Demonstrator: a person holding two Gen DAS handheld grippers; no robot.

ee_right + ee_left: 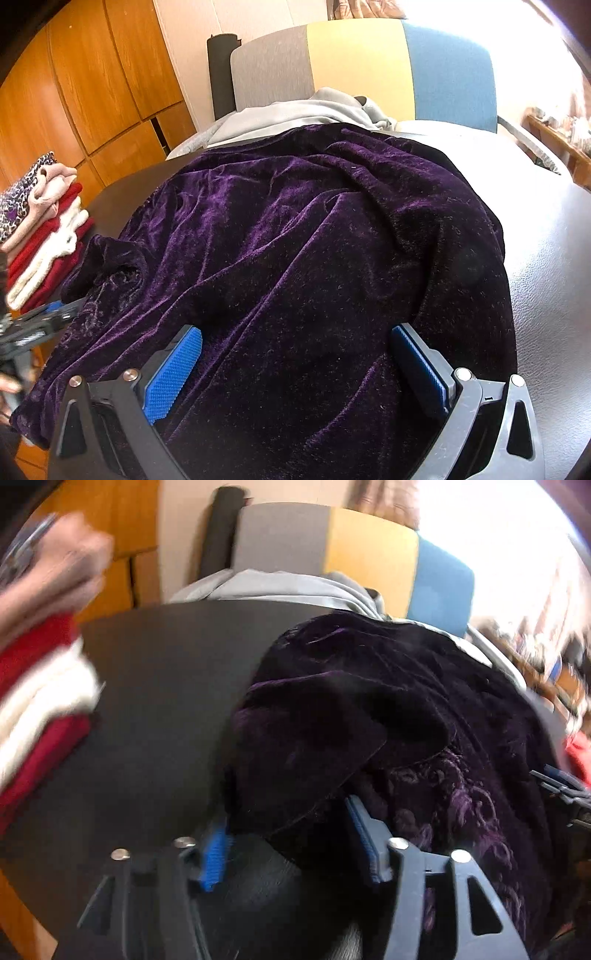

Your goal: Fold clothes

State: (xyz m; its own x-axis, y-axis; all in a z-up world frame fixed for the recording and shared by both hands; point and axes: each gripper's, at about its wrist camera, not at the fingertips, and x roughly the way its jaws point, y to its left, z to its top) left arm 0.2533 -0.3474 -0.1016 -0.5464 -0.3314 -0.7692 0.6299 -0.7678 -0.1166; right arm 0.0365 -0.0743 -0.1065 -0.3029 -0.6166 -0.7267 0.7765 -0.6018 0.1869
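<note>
Orange wooden cupboards (92,81) back one dark round table (166,686), where one crumpled purple velvet garment (295,240) lies beside one stack of folded red, white and pink clothes (44,236). Two grippers hover at its near edge: left gripper (291,845) and right gripper (299,369), both spread wide over the velvet.

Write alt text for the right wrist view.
A crumpled purple velvet garment covers most of a dark table, with the open right gripper straddling its near edge. A stack of folded clothes sits at the left; a grey garment lies behind.
</note>
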